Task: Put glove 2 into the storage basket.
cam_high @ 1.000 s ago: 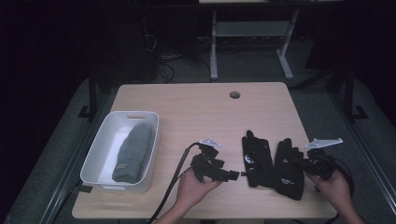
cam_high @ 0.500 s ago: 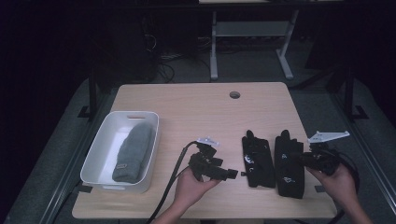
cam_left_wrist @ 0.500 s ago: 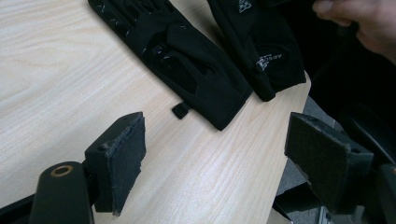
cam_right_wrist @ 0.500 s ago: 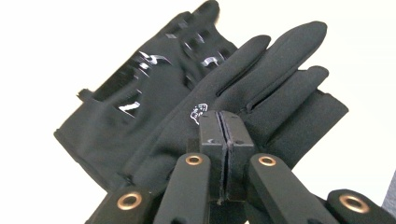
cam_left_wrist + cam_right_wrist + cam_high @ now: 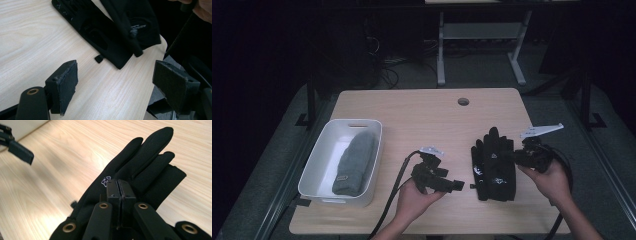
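- Your right claw (image 5: 518, 156) has lifted one black glove (image 5: 140, 170) since a second ago, when both gloves lay flat and side by side on the table (image 5: 422, 115). Now it overlaps the second glove (image 5: 100, 35), fingers raised ahead of the claw, so the pickup looks done and a carry likely comes next.
- The right claw's jaws are pressed together with the glove's edge pinched between them; the rest of the glove fans out just beyond the tips.
- Your left claw (image 5: 115, 85) stands wide apart, holding and touching nothing, just short of the second glove's cuff.
- The white bin (image 5: 324, 165) with a grey hat (image 5: 357, 160) sits well off beyond your left claw, probably where the glove goes.
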Demonstrator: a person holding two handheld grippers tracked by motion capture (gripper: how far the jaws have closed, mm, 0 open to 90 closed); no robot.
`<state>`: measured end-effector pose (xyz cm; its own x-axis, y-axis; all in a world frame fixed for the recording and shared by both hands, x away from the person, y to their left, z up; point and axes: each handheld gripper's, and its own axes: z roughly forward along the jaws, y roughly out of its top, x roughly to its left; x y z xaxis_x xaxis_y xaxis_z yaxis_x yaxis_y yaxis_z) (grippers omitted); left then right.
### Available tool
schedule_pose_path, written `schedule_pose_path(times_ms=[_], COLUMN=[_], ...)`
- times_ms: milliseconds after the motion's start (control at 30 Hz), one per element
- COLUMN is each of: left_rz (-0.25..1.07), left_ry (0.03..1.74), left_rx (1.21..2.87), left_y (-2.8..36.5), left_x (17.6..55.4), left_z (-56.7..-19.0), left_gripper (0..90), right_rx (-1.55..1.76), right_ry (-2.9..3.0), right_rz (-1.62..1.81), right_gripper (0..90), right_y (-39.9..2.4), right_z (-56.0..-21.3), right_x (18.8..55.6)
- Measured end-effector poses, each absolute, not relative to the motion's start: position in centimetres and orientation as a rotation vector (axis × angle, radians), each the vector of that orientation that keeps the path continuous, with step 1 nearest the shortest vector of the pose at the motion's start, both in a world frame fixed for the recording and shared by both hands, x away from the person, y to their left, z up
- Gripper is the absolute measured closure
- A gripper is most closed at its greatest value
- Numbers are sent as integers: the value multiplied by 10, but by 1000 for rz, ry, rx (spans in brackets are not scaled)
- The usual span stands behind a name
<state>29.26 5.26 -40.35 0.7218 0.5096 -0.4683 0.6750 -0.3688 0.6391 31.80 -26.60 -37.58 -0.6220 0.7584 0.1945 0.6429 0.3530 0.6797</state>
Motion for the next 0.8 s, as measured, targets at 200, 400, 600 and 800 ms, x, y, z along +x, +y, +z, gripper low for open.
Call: schedule_pose_path(times_ms=[200,400,600,800], left_rz=[-242,-248,-252,-264], left_ry=[904,905,906,906], left_rx=[2052,2056,2061,2067], left_y=[54,55,54,51], left_x=[293,293,292,292], left_z=[-406,-408,-411,-414], left_gripper=[203,204,204,205], right_rx=[1350,1420,1459,1446], right_ry=[2472,2489,2497,2471], right_rz=[1144,1139,1097,1108], right_gripper=[888,871,678,683], right_y=[-255,-255,-262,-277], right_z=[-390,-413,-421,-419], right_x=[338,349,346,328])
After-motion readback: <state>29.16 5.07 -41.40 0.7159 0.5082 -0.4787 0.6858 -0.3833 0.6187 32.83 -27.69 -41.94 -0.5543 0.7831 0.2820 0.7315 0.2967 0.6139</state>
